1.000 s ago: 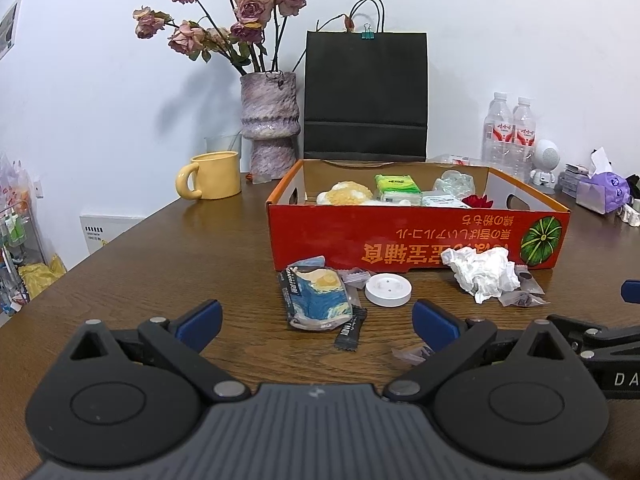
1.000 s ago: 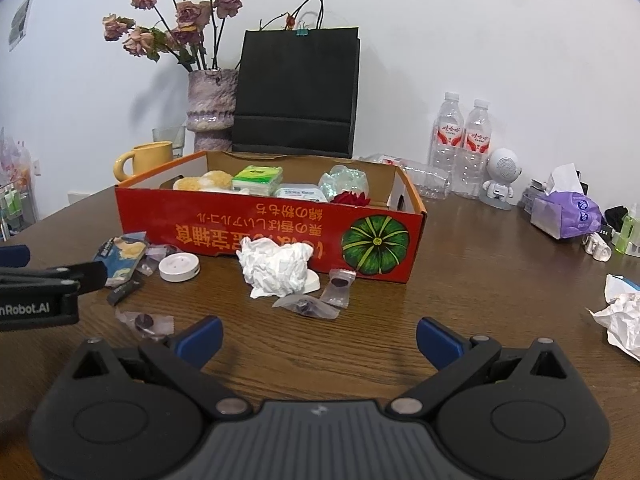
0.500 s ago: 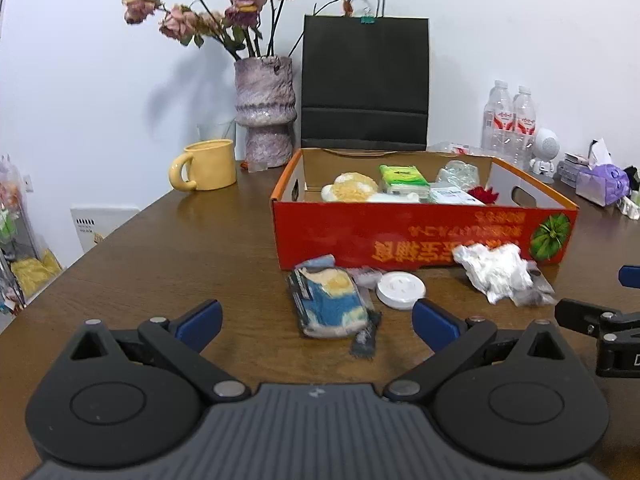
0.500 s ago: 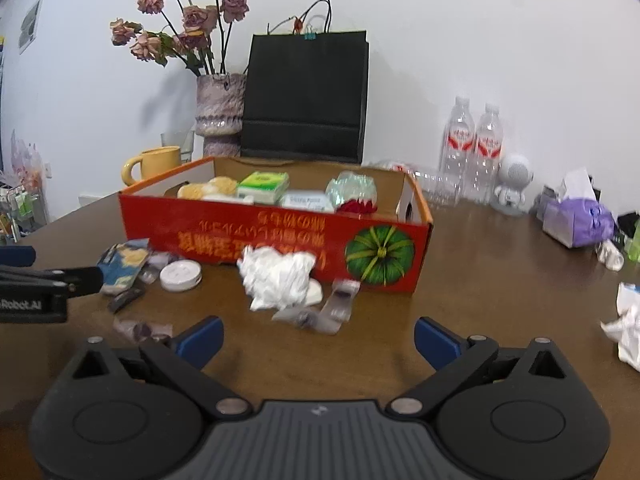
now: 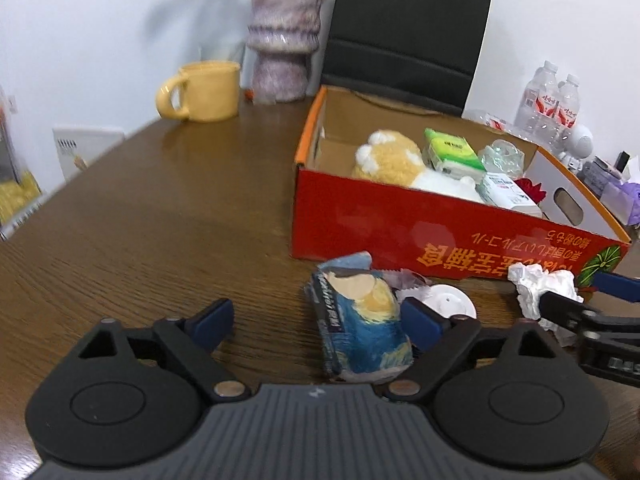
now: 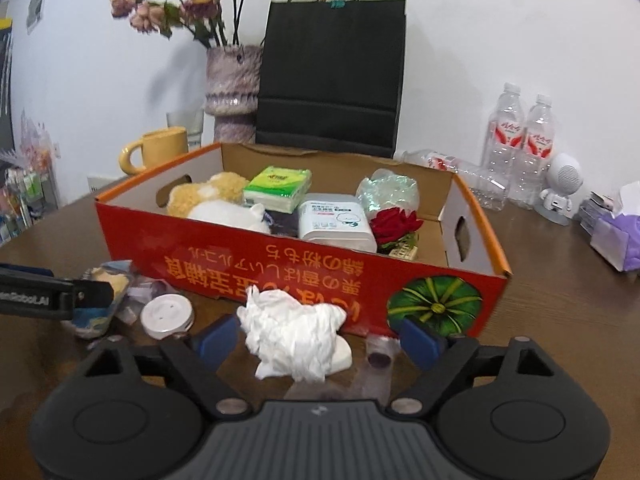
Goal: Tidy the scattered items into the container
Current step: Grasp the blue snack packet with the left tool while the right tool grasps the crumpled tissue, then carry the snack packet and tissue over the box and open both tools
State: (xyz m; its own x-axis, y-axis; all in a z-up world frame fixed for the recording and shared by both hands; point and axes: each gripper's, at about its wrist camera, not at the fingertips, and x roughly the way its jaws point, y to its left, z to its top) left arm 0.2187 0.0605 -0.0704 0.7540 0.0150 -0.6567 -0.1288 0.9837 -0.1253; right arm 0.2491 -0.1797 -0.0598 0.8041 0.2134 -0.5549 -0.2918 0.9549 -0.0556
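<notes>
A red cardboard box sits on the wooden table and holds a plush toy, tissue packs and other items. In front of it lie a blue snack packet, a white round lid, a crumpled white tissue and small clear wrappers. My left gripper is open, its jaws either side of the snack packet's near end. My right gripper is open, its jaws either side of the crumpled tissue.
A yellow mug, a vase of dried roses and a black paper bag stand behind the box. Water bottles, a small white robot figure and a purple tissue pack are at the right.
Both grippers have moved forward and lower toward the loose items; the snack packet now lies between the left jaws and the tissue between the right jaws.
</notes>
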